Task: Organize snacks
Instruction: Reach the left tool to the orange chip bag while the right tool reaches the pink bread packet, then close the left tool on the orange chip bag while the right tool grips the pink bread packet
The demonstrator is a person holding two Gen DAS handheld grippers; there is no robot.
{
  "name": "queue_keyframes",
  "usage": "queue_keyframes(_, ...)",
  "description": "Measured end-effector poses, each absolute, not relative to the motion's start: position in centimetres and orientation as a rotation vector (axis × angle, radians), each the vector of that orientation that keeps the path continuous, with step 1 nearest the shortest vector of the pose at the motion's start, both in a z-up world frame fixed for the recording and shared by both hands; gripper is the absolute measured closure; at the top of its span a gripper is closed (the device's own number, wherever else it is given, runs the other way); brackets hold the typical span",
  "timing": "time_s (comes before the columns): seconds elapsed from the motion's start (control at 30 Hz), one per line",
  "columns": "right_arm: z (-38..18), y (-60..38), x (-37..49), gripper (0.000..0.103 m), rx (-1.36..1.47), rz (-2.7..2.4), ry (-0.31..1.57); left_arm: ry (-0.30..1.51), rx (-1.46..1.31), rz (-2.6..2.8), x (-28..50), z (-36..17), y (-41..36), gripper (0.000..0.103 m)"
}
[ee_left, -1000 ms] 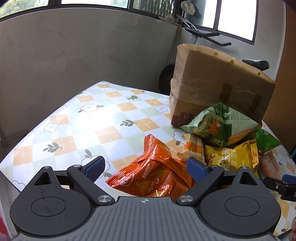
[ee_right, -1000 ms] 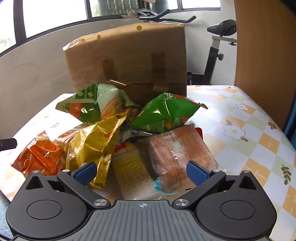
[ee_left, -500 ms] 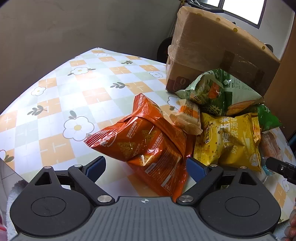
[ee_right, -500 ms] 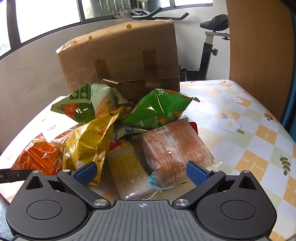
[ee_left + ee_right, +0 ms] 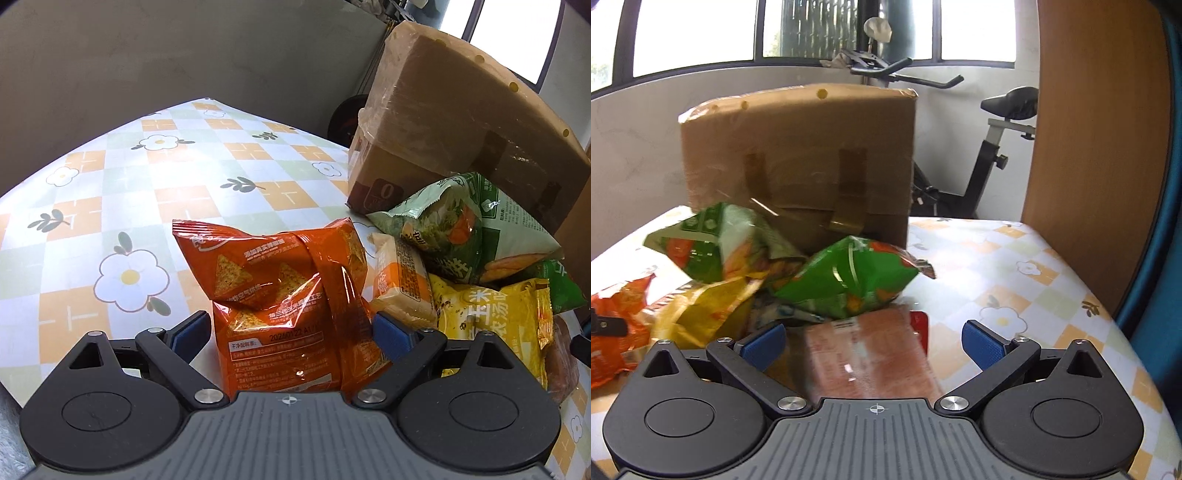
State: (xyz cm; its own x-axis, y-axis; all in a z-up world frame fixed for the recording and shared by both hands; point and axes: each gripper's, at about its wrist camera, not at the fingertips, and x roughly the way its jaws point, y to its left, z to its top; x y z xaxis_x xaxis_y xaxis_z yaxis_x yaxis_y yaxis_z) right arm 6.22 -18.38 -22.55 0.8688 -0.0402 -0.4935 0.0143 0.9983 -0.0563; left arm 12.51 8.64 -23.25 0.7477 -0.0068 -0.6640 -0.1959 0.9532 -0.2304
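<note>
Sorting barely begun: snacks heaped at cardboard box [image 5: 454, 122]. Left gripper [image 5: 291, 328] apart astride orange chip bag [image 5: 280, 295]. Right gripper [image 5: 873, 341] apart, pink packet [image 5: 868, 354] at 12 o'clock, prob. ungripped.

The left tongs [image 5: 291, 328] stand spread wide with the orange chip bag [image 5: 280, 295] between their blue pads [image 5: 192, 330]. Just beside it lie a small biscuit pack [image 5: 400, 280], a yellow bag [image 5: 491, 325] and a green bag [image 5: 461, 225], against a taped cardboard box [image 5: 454, 122] on the flowered worktop [image 5: 110, 206].
</note>
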Motion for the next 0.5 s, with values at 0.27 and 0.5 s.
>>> queue_keyframes(0.27,-25.6,-17.9,8.5,0.013,-0.153,0.043,0.534,0.696,-0.281,0.109,13.0,-23.8,8.7,0.007)
queue_keyframes(0.5,-26.2,-19.2,8.2,0.025,-0.075,0.089,0.537,0.659,-0.264,0.035,12.6,-23.5,8.2,0.034)
